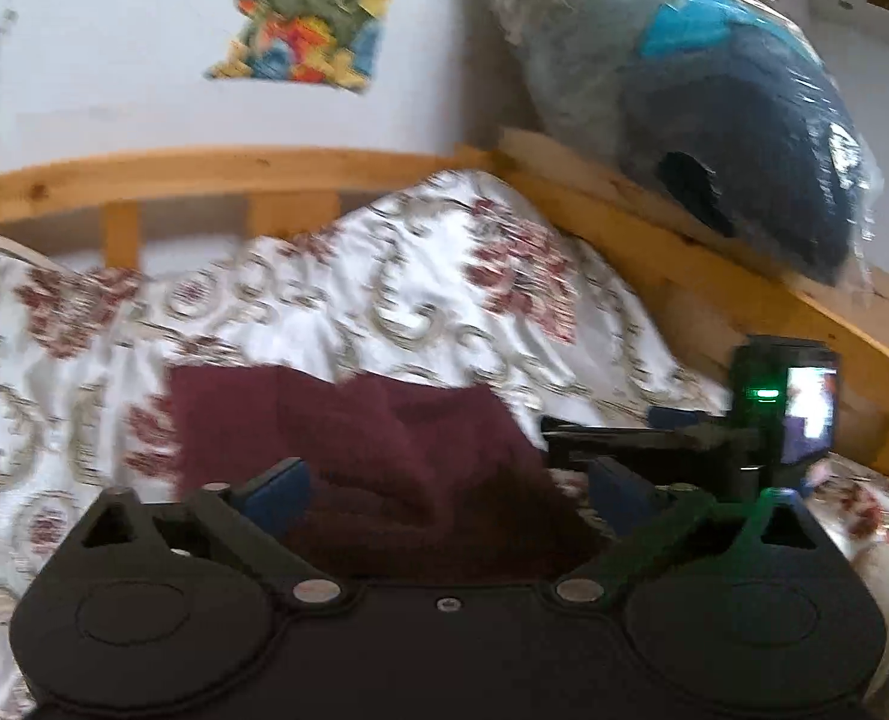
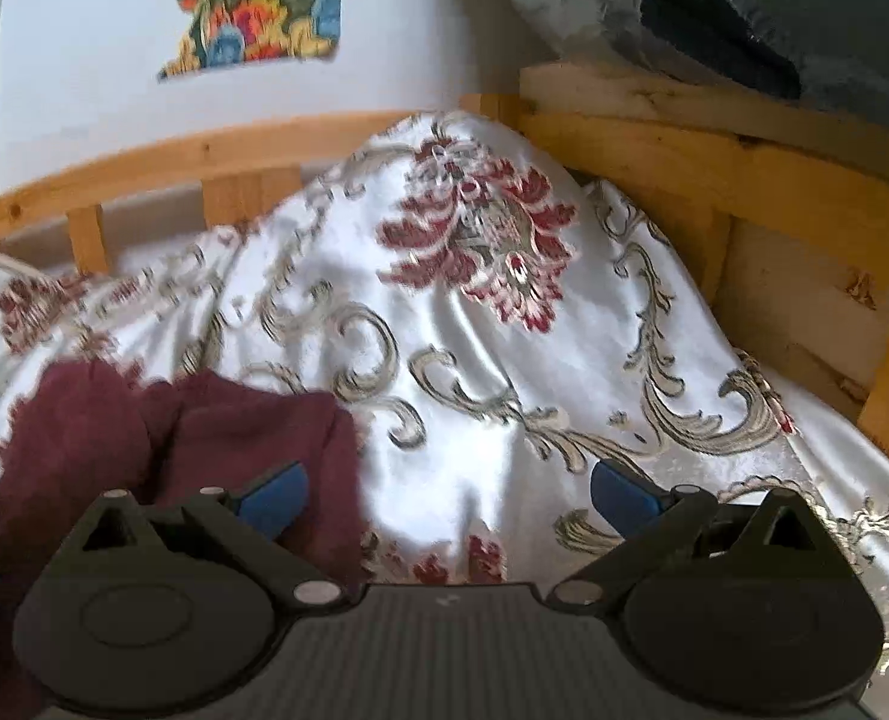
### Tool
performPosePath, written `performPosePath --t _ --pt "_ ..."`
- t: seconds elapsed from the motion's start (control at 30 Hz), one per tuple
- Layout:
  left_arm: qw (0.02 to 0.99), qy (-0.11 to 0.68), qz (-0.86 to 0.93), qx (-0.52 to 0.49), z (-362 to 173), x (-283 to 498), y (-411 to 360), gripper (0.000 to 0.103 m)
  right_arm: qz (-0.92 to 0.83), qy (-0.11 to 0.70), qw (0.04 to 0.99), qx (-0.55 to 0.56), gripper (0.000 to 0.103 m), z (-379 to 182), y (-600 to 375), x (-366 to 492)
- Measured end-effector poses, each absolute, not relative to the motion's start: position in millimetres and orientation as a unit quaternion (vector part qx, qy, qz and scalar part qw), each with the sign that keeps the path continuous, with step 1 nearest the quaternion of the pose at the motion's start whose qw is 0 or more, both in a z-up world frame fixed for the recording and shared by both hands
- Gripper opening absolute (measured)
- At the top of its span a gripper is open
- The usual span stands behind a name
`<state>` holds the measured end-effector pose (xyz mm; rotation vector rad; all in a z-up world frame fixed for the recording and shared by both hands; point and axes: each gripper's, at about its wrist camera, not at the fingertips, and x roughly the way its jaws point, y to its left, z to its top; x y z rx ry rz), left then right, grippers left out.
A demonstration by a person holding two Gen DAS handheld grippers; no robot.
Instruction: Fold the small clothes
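Observation:
A dark maroon garment (image 1: 372, 456) lies crumpled on the white floral bedspread (image 1: 336, 294). My left gripper (image 1: 447, 495) is open, its blue-padded fingers (image 1: 279, 495) spread wide just above the garment. In the right wrist view the same maroon garment (image 2: 162, 444) lies at the lower left. My right gripper (image 2: 447, 495) is open above the bedspread (image 2: 504, 372), its left finger (image 2: 273, 498) over the garment's right edge. The right gripper's body (image 1: 786, 414) shows in the left wrist view, at the right.
A wooden bed frame (image 1: 216, 171) runs behind the bedspread and along the right side (image 2: 714, 138). A large blue plastic-wrapped bundle (image 1: 732, 138) rests on the right rail. A colourful poster (image 1: 306, 12) hangs on the white wall.

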<state>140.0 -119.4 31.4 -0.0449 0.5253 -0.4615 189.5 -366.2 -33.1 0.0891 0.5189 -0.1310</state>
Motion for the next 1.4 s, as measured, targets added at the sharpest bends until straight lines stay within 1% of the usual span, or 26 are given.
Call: performPosePath --t 0.1,0.23,0.43,0.57,0.67,0.8,0.93,1.03,1.13,1.2,1.23,1.3,1.37,1.4 --pt "0.953 0.244 -0.181 0.015 24.4 137.8 -110.2 0.102 -0.039 0.219 0.973 0.062 0.103 -27.5 -365.0 183.2" --pt "0.951 0.259 -0.156 0.061 8.1 139.3 -100.4 0.102 0.032 0.176 0.979 0.096 0.103 -21.9 -361.1 178.7" --pt "0.939 0.29 -0.16 0.098 -17.5 141.2 -94.1 0.102 0.163 0.217 0.941 0.201 0.103 -33.7 -359.4 198.1" --pt "0.935 0.297 -0.153 0.122 -28.7 142.8 -97.3 0.102 0.215 0.247 0.913 0.242 0.103 -48.7 -353.5 218.0" --pt "0.933 0.296 -0.153 0.137 -31.9 144.4 -98.4 0.102 0.236 0.248 0.899 0.273 0.103 -57.2 -348.8 230.7" --pt "0.929 0.295 -0.157 0.158 -35.7 145.3 -99.1 0.102 0.251 0.246 0.889 0.295 0.103 -60.6 -342.7 246.6" --pt "0.923 0.293 -0.158 0.192 -41.9 145.9 -102.6 0.102 0.255 0.261 0.879 0.308 0.103 -67.9 -336.6 253.0" --pt "0.925 0.282 -0.165 0.192 -41.4 143.1 -102.9 0.102 0.269 0.25 0.88 0.301 0.103 -70.3 -331.4 247.0" --pt "0.925 0.28 -0.19 0.173 -39.4 139.9 -102.2 0.102 0.266 0.251 0.878 0.31 0.097 -72.6 -329.6 247.7" --pt "0.922 0.28 -0.21 0.166 -38.6 138.2 -103.3 0.099 0.265 0.254 0.872 0.324 0.086 -76.5 -330.5 250.1" --pt "0.919 0.283 -0.219 0.165 -39.2 137.5 -104.6 0.099 0.263 0.258 0.871 0.326 0.084 -78.0 -330.4 251.1" --pt "0.912 0.292 -0.234 0.168 -40.3 138.2 -108.1 0.09 0.256 0.265 0.871 0.324 0.077 -80.6 -329.8 252.1" --pt "0.909 0.298 -0.234 0.174 -41.5 139.5 -111.1 0.082 0.252 0.266 0.873 0.322 0.074 -81.4 -329.8 251.3" --pt "0.908 0.301 -0.234 0.173 -42.5 140.4 -112.2 0.08 0.252 0.265 0.873 0.321 0.071 -81.5 -329.8 250.6"
